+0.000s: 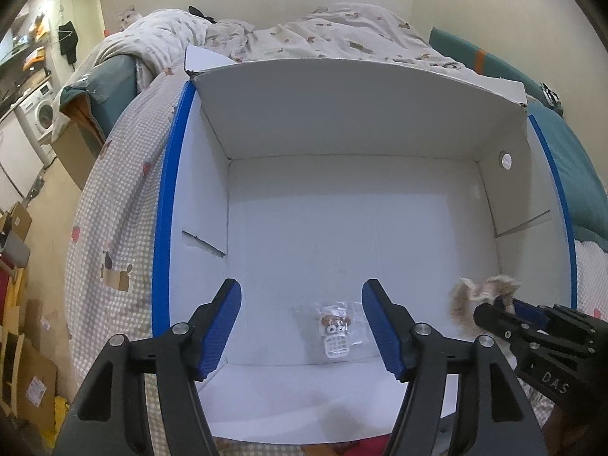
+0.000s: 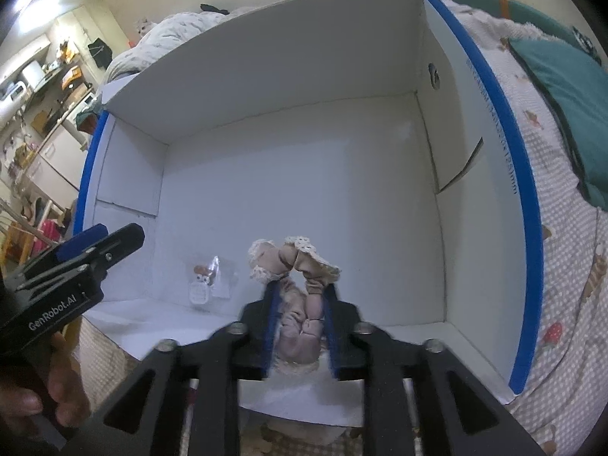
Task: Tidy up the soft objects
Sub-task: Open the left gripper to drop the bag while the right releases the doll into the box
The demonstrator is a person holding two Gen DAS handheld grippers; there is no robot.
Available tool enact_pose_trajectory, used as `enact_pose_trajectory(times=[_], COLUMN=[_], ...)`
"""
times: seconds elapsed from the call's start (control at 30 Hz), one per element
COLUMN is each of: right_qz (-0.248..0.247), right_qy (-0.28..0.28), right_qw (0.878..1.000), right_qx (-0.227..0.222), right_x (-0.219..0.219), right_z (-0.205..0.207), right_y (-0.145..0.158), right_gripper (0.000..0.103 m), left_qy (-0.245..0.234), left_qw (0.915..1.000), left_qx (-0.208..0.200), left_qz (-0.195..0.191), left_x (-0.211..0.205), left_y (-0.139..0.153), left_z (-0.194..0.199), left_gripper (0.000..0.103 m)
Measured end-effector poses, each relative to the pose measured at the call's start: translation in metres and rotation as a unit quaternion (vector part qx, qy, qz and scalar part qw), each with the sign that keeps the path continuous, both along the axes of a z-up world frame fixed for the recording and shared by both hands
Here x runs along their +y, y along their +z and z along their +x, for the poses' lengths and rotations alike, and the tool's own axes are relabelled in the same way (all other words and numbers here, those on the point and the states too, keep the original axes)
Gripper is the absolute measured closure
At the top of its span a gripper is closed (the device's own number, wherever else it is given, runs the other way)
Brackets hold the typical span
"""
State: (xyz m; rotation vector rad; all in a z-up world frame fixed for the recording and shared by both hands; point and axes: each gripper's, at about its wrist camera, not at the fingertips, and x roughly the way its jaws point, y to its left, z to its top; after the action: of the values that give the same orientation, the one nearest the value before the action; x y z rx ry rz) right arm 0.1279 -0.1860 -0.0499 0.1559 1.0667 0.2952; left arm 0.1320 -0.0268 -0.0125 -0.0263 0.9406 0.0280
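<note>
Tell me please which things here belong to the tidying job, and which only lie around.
Belong to the job:
white box
packaged small toy on the box floor
lace-trimmed soft cloth item, clamped in the right hand-held gripper
left hand-held gripper, open

Only lying around:
patterned quilt
teal pillow
washing machine

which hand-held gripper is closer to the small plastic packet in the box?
Left. The left hand-held gripper is open with the plastic packet between its fingers. The right hand-held gripper, shut on the lace scrunchie, sits off to the packet's right.

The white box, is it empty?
No. A small packet lies on the floor of the box, near the front wall.
</note>
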Motion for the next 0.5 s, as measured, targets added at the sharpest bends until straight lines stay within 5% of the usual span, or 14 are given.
enact_pose_trajectory(times=[0.03, 0.07, 0.5], right_qz=[0.004, 0.009, 0.035], right_qy=[-0.005, -0.012, -0.029], right_qw=[1.0, 1.0, 0.999], right_qx=[0.002, 0.001, -0.016], right_x=[-0.002, -0.004, -0.012], right_z=[0.0, 0.0, -0.001], right_y=[0.0, 0.0, 0.009], right_gripper=[0.039, 0.027, 0.026], left_qy=[0.0, 0.001, -0.006], left_qw=[1.0, 1.0, 0.9998], left_qx=[0.001, 0.001, -0.008], left_qz=[-0.002, -0.004, 0.014], left_x=[0.0, 0.001, -0.002], left_y=[0.0, 0.0, 0.008], left_z=[0.0, 0.0, -0.008], left_gripper=[0.04, 0.04, 0.04])
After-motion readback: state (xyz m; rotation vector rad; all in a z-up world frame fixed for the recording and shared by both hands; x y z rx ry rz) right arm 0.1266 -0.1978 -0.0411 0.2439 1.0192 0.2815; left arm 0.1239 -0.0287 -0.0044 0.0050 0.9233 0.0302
